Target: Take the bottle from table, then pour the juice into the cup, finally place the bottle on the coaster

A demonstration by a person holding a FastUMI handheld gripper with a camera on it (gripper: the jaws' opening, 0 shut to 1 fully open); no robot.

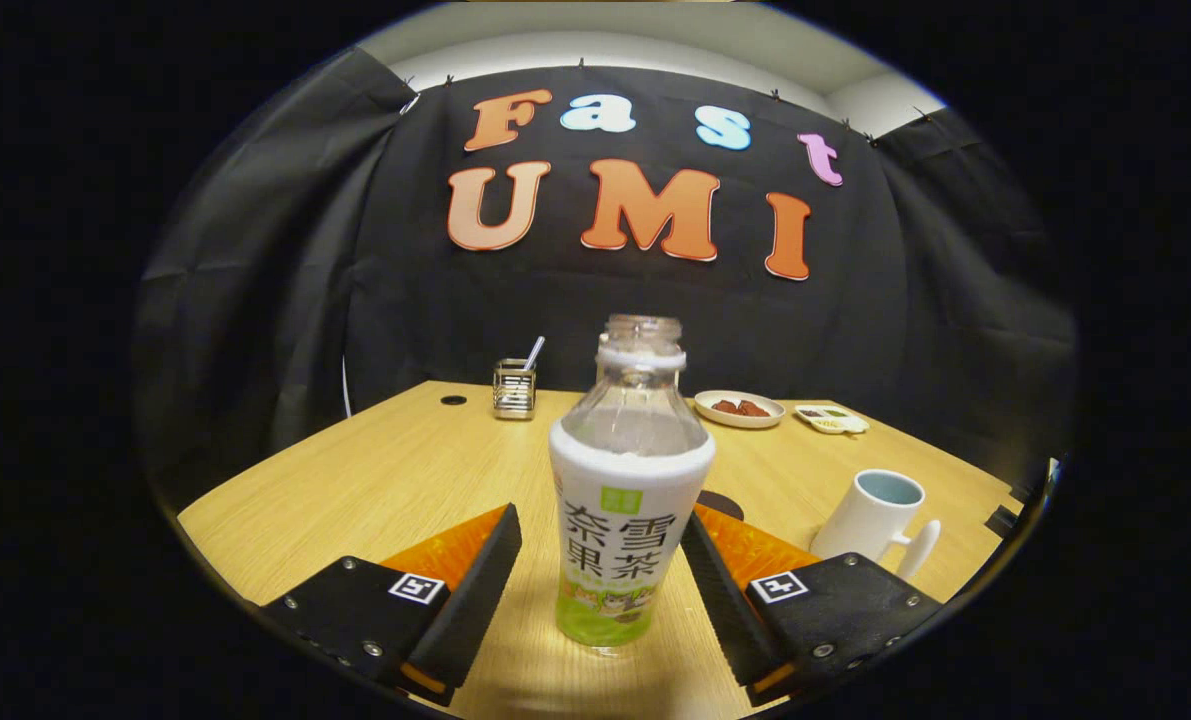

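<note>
An uncapped clear bottle (627, 500) with a white and green label stands upright on the wooden table (395, 480), between my two fingers. My gripper (603, 525) is open around it: a gap shows between the left finger and the label, and the right fingertip sits close beside the bottle. A white mug (870, 518) with its handle toward me stands to the right, just beyond the right finger. A dark round coaster (723, 503) peeks out behind the bottle, partly hidden by the right finger.
At the table's far side stand a small metal holder (514, 388) with a utensil in it, a plate (740, 408) of reddish food and a small dish (832, 420). A dark cable hole (453, 400) lies at the far left. Black cloth walls surround the table.
</note>
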